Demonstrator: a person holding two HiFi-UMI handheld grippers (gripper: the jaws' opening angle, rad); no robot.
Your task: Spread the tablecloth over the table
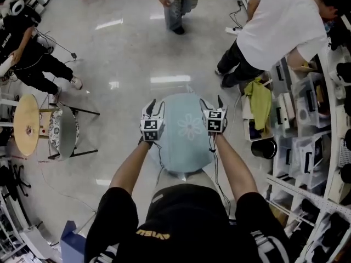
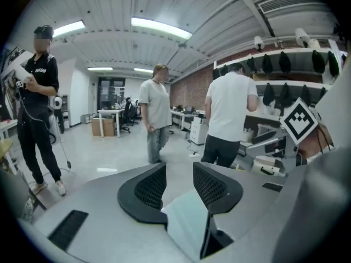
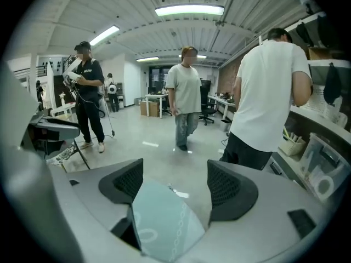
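Fingers (image 2: 143, 193) of the left gripper (image 2: 174, 184) stand apart with nothing pinched. Only a fold of the pale blue tablecloth (image 2: 189, 223) shows low between them, and it seems to lie free of the pads. The right gripper (image 3: 175, 181) is as wide as it goes, its fingers (image 3: 230, 189) empty too, with the cloth showing beneath its left finger.

From the head view, the two grippers sit at the left and right edges of the small round table (image 1: 184, 175). The cloth is draped over the top with its flower print near the middle. A pale strip at the near edge looks uncovered, though I cannot be sure it is tabletop.

The main risk, as I judge it, is a finger catching the hem as it pulls away and dragging the light cloth sideways. On so small a top, that could bare one edge or slide the whole cloth off. Closing again on a loose fold would bunch the cloth instead of flattening it.
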